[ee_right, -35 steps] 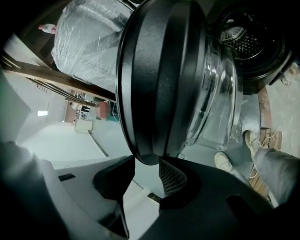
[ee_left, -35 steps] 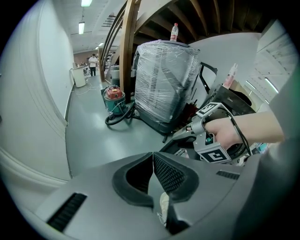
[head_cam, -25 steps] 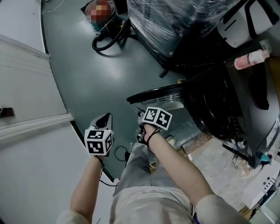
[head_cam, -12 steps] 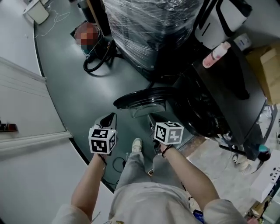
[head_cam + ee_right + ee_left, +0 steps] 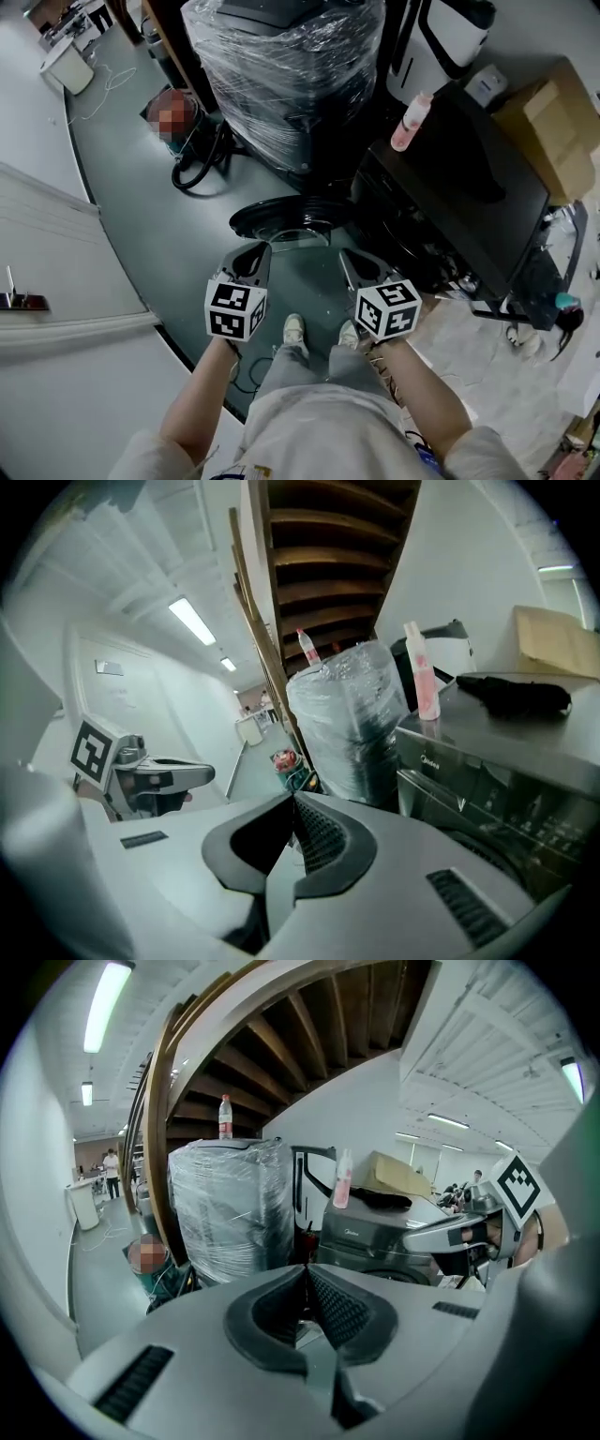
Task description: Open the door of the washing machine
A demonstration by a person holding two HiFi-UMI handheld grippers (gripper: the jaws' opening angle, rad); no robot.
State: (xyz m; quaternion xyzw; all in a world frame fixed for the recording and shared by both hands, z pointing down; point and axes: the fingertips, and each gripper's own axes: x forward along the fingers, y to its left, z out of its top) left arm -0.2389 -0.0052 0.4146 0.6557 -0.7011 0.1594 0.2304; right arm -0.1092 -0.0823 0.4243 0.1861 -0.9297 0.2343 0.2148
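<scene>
The dark washing machine (image 5: 469, 211) stands at the right, its round door (image 5: 281, 217) swung open low over the floor. My left gripper (image 5: 255, 255) and right gripper (image 5: 354, 262) hang side by side in the air in front of it, clear of the door. In the left gripper view the left gripper (image 5: 303, 1269) is shut on nothing, and the machine (image 5: 375, 1241) lies ahead. The right gripper (image 5: 293, 799) has just been closing with nothing between its jaws; it is shut, and the machine (image 5: 506, 789) is at its right.
A pink bottle (image 5: 410, 122), a black cloth (image 5: 516, 694) and a cardboard box (image 5: 544, 122) rest on the machine. A plastic-wrapped stack (image 5: 281, 66) stands behind the door, with a black hose (image 5: 197, 155) on the floor at its left. A white wall (image 5: 56, 281) runs along the left.
Both grippers have risen and pulled back from the open door toward me. The right one was at the door's edge a second ago and has closed. The head view has tilted up.
</scene>
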